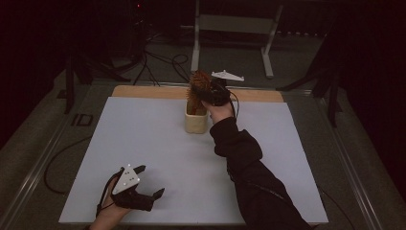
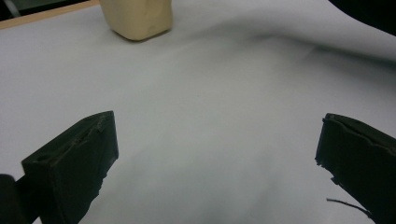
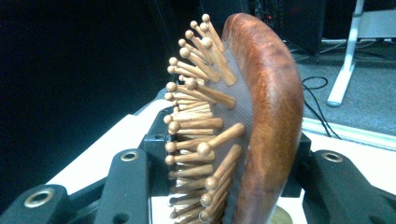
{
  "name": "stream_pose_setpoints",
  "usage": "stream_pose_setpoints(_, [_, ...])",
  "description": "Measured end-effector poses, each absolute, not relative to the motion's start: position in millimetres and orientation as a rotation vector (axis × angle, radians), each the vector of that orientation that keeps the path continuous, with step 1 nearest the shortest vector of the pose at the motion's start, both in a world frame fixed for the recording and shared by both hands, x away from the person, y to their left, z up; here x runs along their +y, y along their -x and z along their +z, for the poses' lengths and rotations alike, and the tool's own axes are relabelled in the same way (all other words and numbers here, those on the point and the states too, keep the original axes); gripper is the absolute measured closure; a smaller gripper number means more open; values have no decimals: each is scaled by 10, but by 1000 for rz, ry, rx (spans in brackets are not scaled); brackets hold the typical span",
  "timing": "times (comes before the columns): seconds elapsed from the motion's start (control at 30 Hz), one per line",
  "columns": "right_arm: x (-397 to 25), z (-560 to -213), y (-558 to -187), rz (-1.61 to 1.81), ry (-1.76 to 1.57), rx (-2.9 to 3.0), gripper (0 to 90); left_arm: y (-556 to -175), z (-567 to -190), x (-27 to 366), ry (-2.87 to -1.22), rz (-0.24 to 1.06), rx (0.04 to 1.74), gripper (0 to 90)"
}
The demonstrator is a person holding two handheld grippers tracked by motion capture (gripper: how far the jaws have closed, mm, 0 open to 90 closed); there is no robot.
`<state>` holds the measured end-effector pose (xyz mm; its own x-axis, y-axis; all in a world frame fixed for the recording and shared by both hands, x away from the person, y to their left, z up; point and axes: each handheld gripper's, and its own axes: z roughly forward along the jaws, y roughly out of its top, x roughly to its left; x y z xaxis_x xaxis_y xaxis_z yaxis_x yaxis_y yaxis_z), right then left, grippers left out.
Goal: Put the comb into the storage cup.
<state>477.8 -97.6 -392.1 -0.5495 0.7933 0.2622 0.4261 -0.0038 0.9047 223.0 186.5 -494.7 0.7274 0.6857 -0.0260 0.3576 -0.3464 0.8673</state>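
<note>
A wooden hairbrush (image 1: 198, 82) with peg bristles stands upright, its handle down in a cream cup (image 1: 196, 122) at the back middle of the white mat (image 1: 143, 143). My right gripper (image 1: 205, 94) is shut on the brush's head from the right. In the right gripper view the reddish-brown brush (image 3: 264, 107) stands between the two black jaws of the right gripper (image 3: 224, 186), bristles facing left. My left gripper (image 1: 152, 181) rests open near the mat's front left corner. In the left gripper view the left gripper (image 2: 217, 149) holds nothing, with the cup (image 2: 137, 18) far ahead.
A bare wooden strip (image 1: 143, 91) runs along the mat's far edge. Behind the table stand a white metal frame (image 1: 196, 48) and black cables (image 1: 163, 64) on the floor. The person's dark sleeve (image 1: 249, 167) crosses the mat's right half.
</note>
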Motion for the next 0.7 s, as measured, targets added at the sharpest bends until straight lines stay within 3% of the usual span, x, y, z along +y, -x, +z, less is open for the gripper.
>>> stream_pose_setpoints(0.7, [-1162,-4041,-4795,1587,-1316,1955,479,-2243,-4966,1865,-1966,421,804,0])
